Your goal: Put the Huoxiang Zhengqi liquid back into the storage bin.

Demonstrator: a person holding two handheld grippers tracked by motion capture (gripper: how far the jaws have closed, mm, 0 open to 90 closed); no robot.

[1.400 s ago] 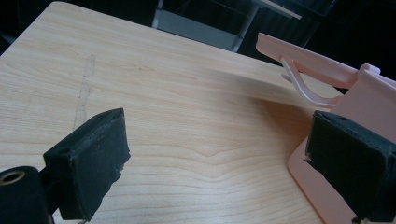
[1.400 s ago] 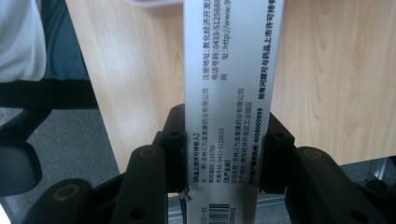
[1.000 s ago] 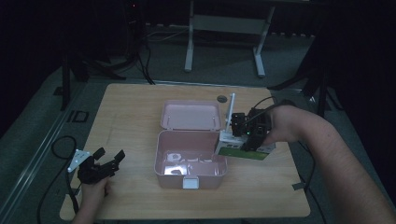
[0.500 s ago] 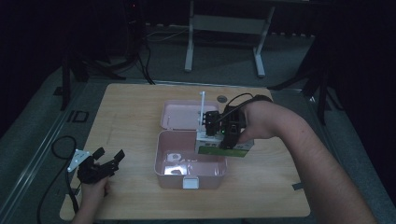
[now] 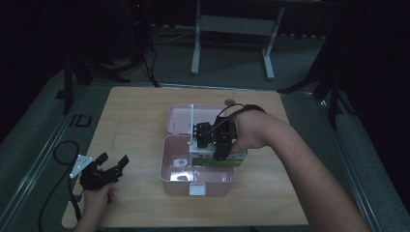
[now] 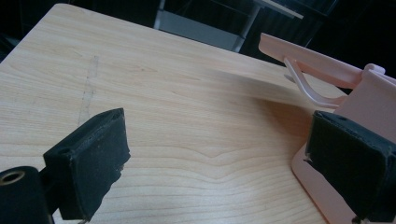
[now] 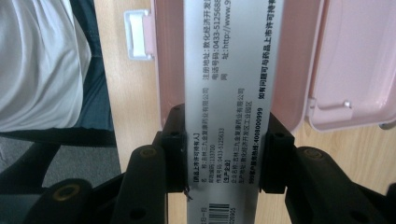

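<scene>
Dim room. Light wood table (image 5: 135,111) on grey floor (image 5: 300,72). Beyond it, pale metal frame stand (image 5: 232,29); dark stand legs (image 5: 333,92) and black cables (image 5: 145,58) at either side.

Legible print was found only on the white medicine box (image 7: 229,93), seen in the right gripper view clamped between that gripper's jaws above the open pink case (image 7: 336,60). Running lengthwise along its face were lines of Chinese characters, the numbers "0433-5125688", "0433-5125633", "133700" and "4008000999", and a partial web address beginning "http://www.9", cut off at the frame edge. A barcode with small digits too fine to read stood at the box's near end.
</scene>
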